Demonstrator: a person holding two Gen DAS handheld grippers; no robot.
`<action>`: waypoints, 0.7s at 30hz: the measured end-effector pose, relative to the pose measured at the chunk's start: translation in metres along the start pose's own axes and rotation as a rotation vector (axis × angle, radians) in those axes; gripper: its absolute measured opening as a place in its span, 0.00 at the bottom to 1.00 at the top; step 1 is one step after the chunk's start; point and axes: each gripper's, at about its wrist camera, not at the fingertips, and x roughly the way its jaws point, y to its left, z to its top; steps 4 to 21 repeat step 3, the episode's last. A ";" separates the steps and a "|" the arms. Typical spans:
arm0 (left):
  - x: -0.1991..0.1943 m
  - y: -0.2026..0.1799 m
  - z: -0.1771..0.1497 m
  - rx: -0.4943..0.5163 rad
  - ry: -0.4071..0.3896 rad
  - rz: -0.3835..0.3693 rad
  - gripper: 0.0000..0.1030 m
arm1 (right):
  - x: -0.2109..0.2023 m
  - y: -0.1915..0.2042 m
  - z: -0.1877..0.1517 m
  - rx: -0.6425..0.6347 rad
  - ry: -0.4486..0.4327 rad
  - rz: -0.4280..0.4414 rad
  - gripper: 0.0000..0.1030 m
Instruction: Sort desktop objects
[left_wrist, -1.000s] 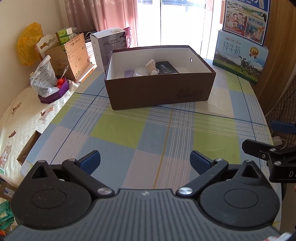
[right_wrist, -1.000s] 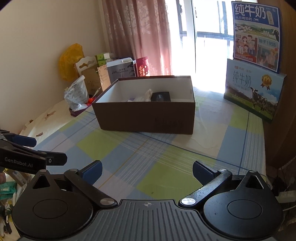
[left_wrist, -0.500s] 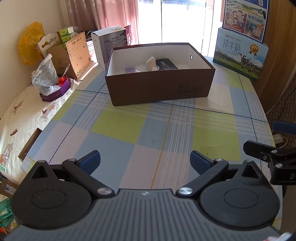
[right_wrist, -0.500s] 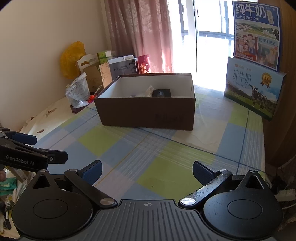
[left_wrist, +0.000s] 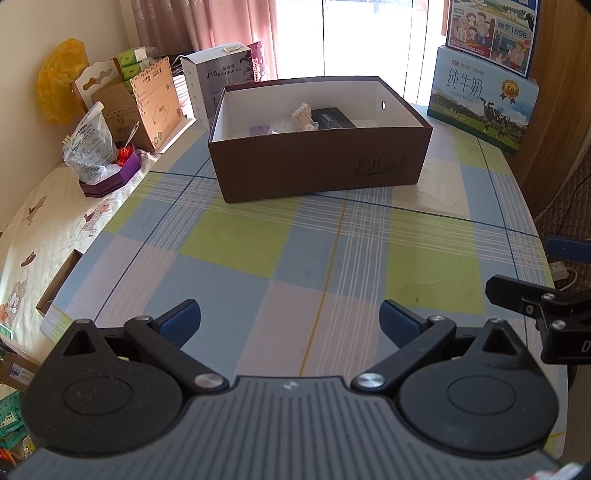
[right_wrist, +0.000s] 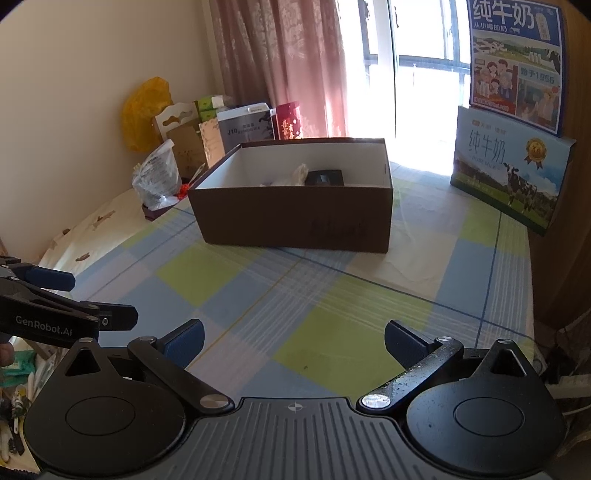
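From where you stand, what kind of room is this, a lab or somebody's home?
Most likely a home. A table with a checked cloth stands by pink curtains at a sunny window, with milk cartons and other household boxes along the edges. A brown shoebox holds small odds and ends.
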 end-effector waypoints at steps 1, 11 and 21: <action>0.000 0.000 0.000 0.002 -0.002 0.002 0.99 | 0.001 -0.001 0.001 0.000 0.000 0.001 0.98; 0.001 -0.001 0.001 0.003 -0.001 0.004 0.99 | 0.002 -0.002 0.001 0.001 0.002 0.002 0.98; 0.001 -0.001 0.001 0.003 -0.001 0.004 0.99 | 0.002 -0.002 0.001 0.001 0.002 0.002 0.98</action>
